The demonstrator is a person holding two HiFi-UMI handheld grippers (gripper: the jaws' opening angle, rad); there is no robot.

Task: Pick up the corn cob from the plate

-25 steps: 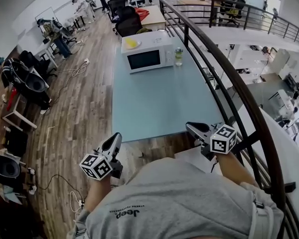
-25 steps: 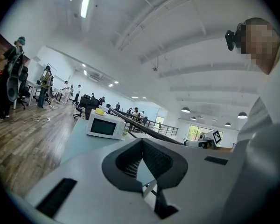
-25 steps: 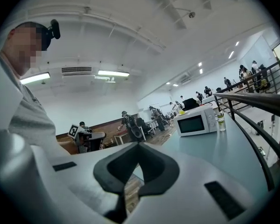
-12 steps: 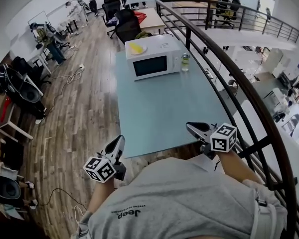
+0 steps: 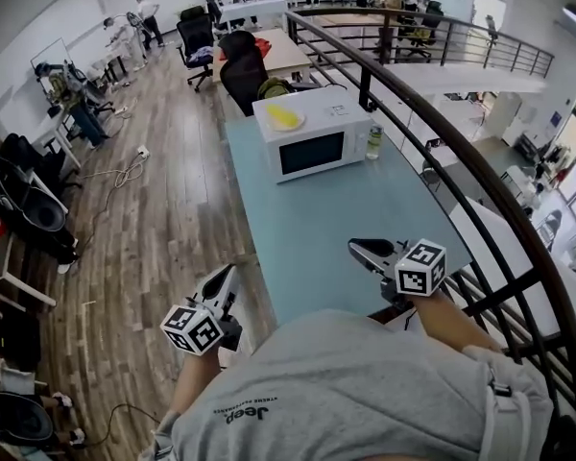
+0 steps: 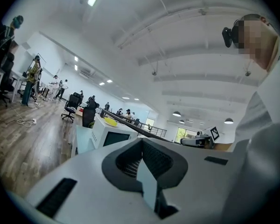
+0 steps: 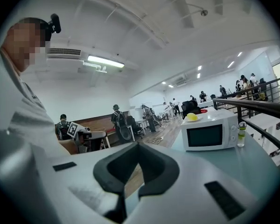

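A yellow corn cob (image 5: 281, 115) lies on a white plate (image 5: 294, 124) on top of a white microwave (image 5: 317, 147) at the far end of the pale blue table (image 5: 365, 224). The right gripper view shows the corn cob (image 7: 192, 116) on the microwave (image 7: 209, 135) far ahead. My left gripper (image 5: 229, 274) is shut and empty, held left of the table's near corner. My right gripper (image 5: 356, 249) is shut and empty over the table's near edge. Both are far from the cob.
A small bottle (image 5: 372, 142) stands on the table right of the microwave. A dark metal railing (image 5: 461, 161) runs along the table's right side. Wooden floor (image 5: 163, 219) lies to the left, with chairs, desks and people farther back.
The table and microwave have come nearer in the head view. Both grippers have travelled forward with the person, and the right one now hangs over the table's near edge.
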